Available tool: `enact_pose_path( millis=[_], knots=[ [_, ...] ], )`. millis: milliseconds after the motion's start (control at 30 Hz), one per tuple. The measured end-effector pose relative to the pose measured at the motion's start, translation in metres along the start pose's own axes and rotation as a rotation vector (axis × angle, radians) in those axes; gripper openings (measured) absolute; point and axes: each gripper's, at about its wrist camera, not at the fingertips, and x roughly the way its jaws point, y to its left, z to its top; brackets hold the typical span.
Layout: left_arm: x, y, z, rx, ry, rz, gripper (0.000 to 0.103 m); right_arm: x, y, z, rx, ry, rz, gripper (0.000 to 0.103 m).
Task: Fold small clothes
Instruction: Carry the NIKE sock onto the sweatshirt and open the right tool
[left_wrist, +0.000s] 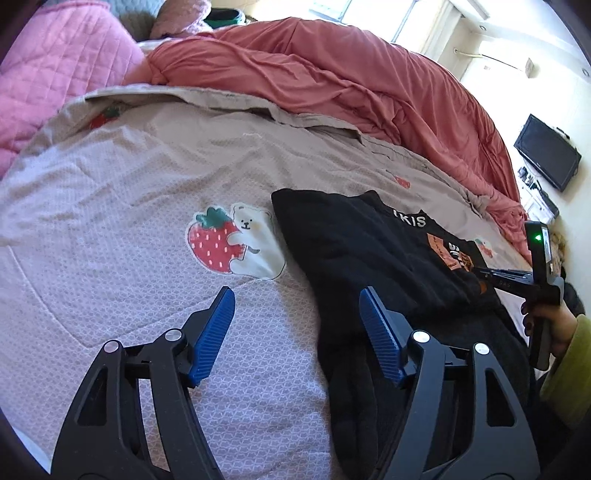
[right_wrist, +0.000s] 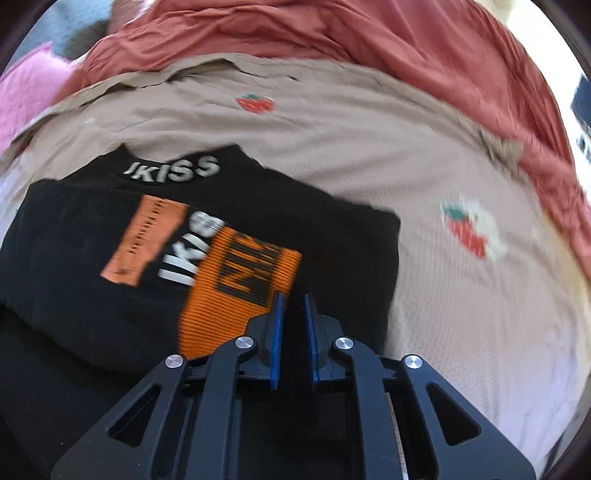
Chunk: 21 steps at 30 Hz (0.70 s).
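Blue pads of my left gripper (left_wrist: 297, 299) are right up front, spread wide with nothing between them, one finger over the bedspread (left_wrist: 129, 192) and the other just over the near left edge of the black shirt (left_wrist: 369, 251). So that side is open and holding nothing. My right gripper (right_wrist: 293, 297) is a different story: the pads are pulled nearly together with only a thin slit left, hovering over the lower part of the shirt just beside the orange print (right_wrist: 236, 280). That view is motion-blurred, so I honestly can't tell if there's a pinch of fabric in there or nothing at all. The shirt itself lies flat on the bed, chest print up, collar with the white lettering (right_wrist: 175, 170) pointing toward the far side where the red duvet (left_wrist: 332, 85) is bunched up; it sits just right of the strawberry-and-bear patch (left_wrist: 232, 240). Its left side already looks doubled over, so I'd guess we're partway into the fold. Handling-wise it looks like soft, light knit, floppy, no stiffness at all, so it'll sag and drag if I lift from one point only. I'd grab it at the hem corners nearest me, one gripper each, pinching through all the layers so the tucked side doesn't slide out, then carry the bottom up toward the collar. The bedspread is soft too, so there's a real chance of catching it along with the shirt.
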Motion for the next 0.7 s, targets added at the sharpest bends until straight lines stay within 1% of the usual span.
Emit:
enact_pose_path(
  millis=[33, 133, 300, 333, 367, 433, 533, 600, 633, 667, 700],
  knots=[
    [-0.001, -0.002, 0.000, 0.005, -0.006, -0.001, 0.064, 0.001, -0.005, -0.002, 0.012, 0.003, 0.006, 0.011],
    [-0.004, -0.009, -0.001, 0.020, -0.019, 0.012, 0.065, -0.009, -0.020, -0.009, 0.068, -0.026, 0.070, 0.011],
    [-0.013, -0.021, -0.004, -0.001, -0.030, 0.037, 0.065, -0.038, -0.042, -0.026, 0.174, -0.108, 0.212, 0.012],
    [-0.016, -0.024, -0.005, -0.007, -0.032, 0.049, 0.065, -0.043, -0.045, -0.032, 0.187, -0.126, 0.238, 0.016],
    [-0.020, -0.028, -0.005, -0.010, -0.035, 0.067, 0.065, -0.046, -0.044, -0.035, 0.189, -0.127, 0.252, 0.019],
    [-0.024, -0.034, -0.003, -0.024, -0.038, 0.084, 0.065, -0.044, -0.040, -0.037, 0.173, -0.097, 0.284, 0.019],
    [-0.023, -0.044, 0.003, -0.034, -0.028, 0.106, 0.065, -0.044, -0.038, -0.030, 0.174, -0.112, 0.315, 0.020],
    [-0.015, -0.054, 0.007, -0.025, -0.004, 0.137, 0.065, -0.042, -0.040, -0.027, 0.194, -0.110, 0.361, 0.020],
    [-0.012, -0.058, 0.008, -0.020, 0.006, 0.148, 0.065, -0.039, -0.041, -0.026, 0.203, -0.099, 0.389, 0.023],
    [-0.005, -0.065, 0.011, -0.010, 0.021, 0.162, 0.065, -0.037, -0.042, -0.025, 0.210, -0.090, 0.408, 0.028],
    [-0.001, -0.070, 0.013, 0.001, 0.031, 0.166, 0.065, -0.035, -0.042, -0.024, 0.214, -0.082, 0.415, 0.030]
  ],
)
